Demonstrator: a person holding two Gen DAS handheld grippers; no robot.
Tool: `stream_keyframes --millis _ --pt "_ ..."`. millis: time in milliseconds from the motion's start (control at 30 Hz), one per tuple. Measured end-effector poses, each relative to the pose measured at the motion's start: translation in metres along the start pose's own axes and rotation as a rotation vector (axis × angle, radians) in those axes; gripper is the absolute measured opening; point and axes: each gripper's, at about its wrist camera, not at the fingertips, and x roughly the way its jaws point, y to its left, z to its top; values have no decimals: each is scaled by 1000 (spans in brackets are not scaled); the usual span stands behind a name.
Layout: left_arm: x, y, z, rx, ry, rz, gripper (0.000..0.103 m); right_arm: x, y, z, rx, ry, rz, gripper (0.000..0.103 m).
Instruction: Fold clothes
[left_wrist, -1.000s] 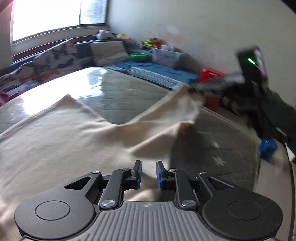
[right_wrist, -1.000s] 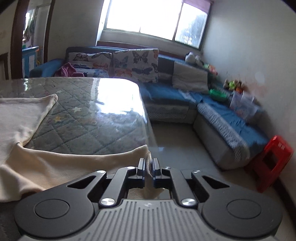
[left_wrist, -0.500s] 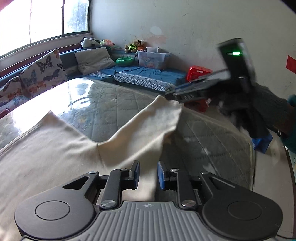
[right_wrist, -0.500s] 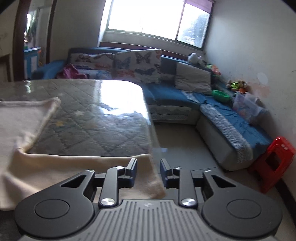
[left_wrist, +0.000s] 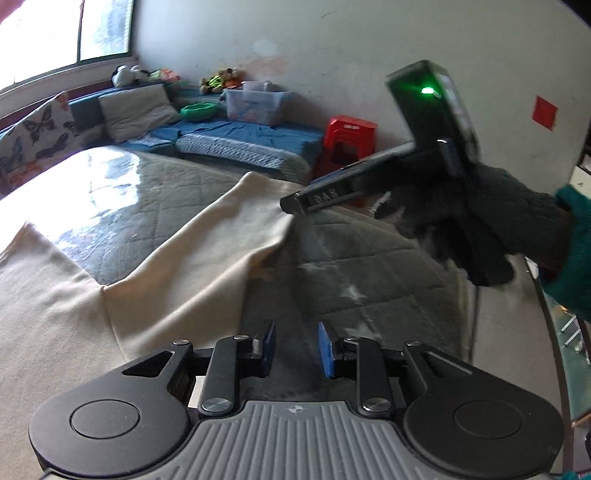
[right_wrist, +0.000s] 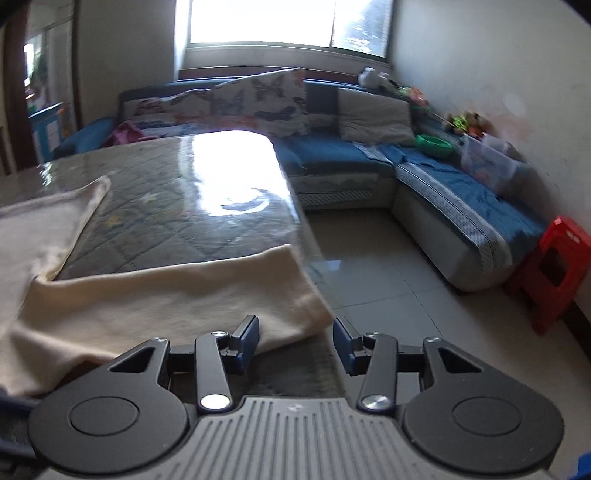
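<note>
The left gripper points forward and slightly down, its 2 blue-padded fingers parted with nothing between them. The right gripper has its jaws spread wide and empty. In the left wrist view it reaches in from the right, held level in a dark gloved hand with a teal sleeve behind.
</note>
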Motion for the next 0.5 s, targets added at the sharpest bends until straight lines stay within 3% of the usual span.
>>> stream_keyframes --millis 167,267,300,400,500 --pt "-7 14 14 -40 -69 83 31 1 -14 -2 127 31 92 43" --pt "3 24 21 -74 -69 118 33 4 -17 -2 150 23 81 42" --pt "7 25 22 -73 -64 116 37 5 -18 -2 165 19 76 39" --pt "20 25 23 -73 -38 107 39 10 -25 1 203 2 81 11" --pt "28 20 17 -65 -7 64 39 9 -26 2 209 -9 85 5"
